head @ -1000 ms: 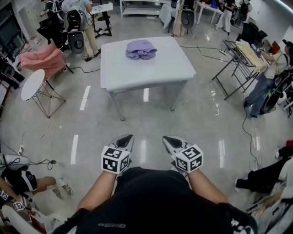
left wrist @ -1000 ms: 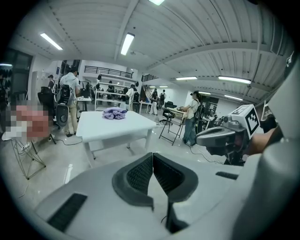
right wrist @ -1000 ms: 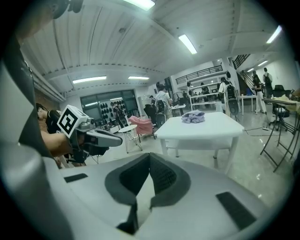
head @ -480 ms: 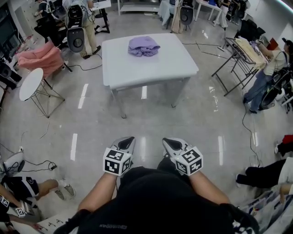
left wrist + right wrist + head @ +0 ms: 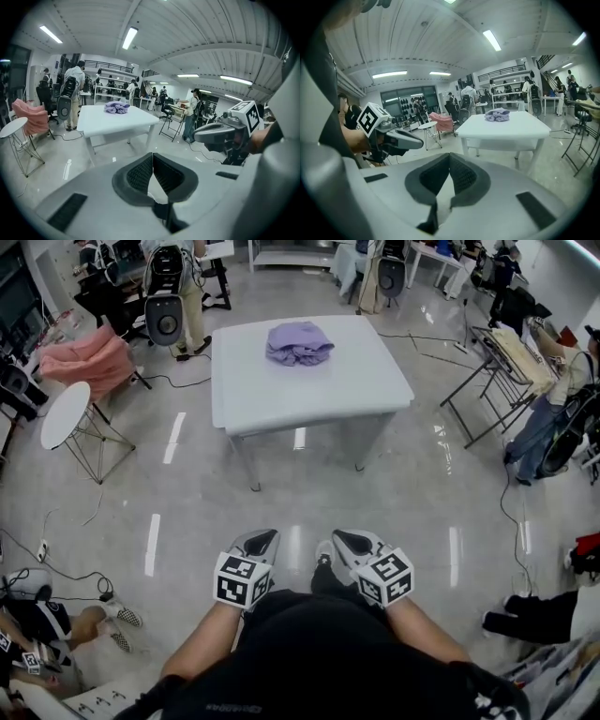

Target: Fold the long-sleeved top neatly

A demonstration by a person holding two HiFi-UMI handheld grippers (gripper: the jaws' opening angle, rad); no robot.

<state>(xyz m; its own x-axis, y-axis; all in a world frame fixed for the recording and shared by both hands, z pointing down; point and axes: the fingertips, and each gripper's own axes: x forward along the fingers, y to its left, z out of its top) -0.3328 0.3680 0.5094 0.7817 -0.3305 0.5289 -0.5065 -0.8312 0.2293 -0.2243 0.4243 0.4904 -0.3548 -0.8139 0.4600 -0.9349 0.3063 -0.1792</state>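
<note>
On the white bench (image 5: pixel 309 395), toward its far edge at 12 o'clock: lilac long-sleeved top (image 5: pixel 299 341), bunched in a crumpled heap, not yet spread flat. Low at 6 o'clock, side by side over the glossy floor (image 5: pixel 403 502): left hand-held gripper (image 5: pixel 262 542) and right hand-held gripper (image 5: pixel 348 541), well apart from the bench, both aimed toward it. Left jaws pressed together, nothing between them; right jaws likewise closed and empty. Pink cloth (image 5: pixel 86 357) heaped at 10 o'clock, round white side table (image 5: pixel 66 414) just beside it. Person (image 5: pixel 553 399) near a folding stand (image 5: pixel 497 357) at 2 o'clock.
</note>
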